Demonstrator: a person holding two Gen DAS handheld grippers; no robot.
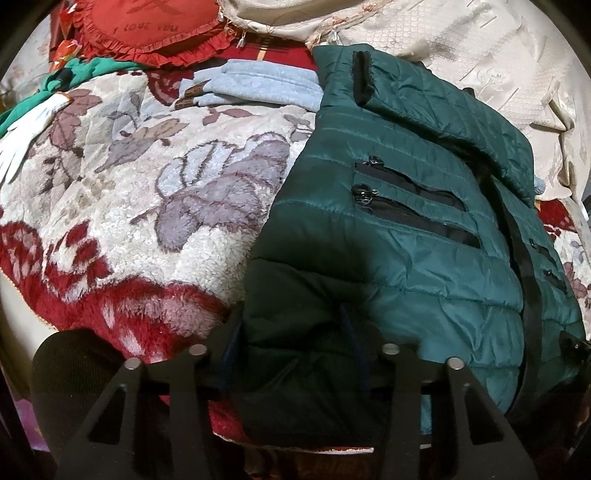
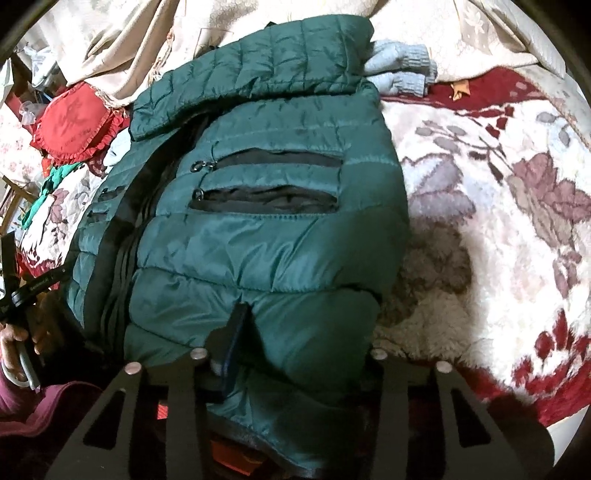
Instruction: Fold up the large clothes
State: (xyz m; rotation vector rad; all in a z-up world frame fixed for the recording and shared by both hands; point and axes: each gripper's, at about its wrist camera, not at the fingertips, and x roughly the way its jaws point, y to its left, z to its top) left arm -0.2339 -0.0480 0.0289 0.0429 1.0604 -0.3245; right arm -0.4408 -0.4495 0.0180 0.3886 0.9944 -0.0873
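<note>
In the left wrist view, a white glove (image 1: 26, 136) lies at the far left on a teal green cloth (image 1: 74, 74). Behind them sits a red heart-shaped cushion (image 1: 147, 29) with a frilled rim. The floral plush blanket (image 1: 147, 184), cream with grey flowers and dark red patches, covers the bed and fills the middle of this view. A folded light blue garment (image 1: 258, 88) rests on it, just beside the upper edge of the green quilted jacket (image 1: 424, 221). The jacket lies flat on the right half, front up, with two open black zip pockets (image 1: 410, 206) and one sleeve (image 1: 424, 96) folded across its top. A cream patterned bedspread (image 1: 480, 66) lies crumpled behind it.

The left gripper (image 1: 291, 332) has its jaws pinching the near hem of the jacket, with a thick roll of fabric between them.

In the right wrist view, the person's hand (image 2: 18, 347) holds the other tool at the far left edge, above a maroon sleeve (image 2: 33, 410). The jacket fills the centre. The right gripper (image 2: 306, 343) bites on the near hem too; the left finger (image 2: 236, 332) presses into the fabric, but the other one is hidden under the bulge, so the grip seems firm without being fully visible. Light blue knitted cuffs (image 2: 402, 70) stick out past the jacket's far right corner. The blanket spreads bare at the right.
</note>
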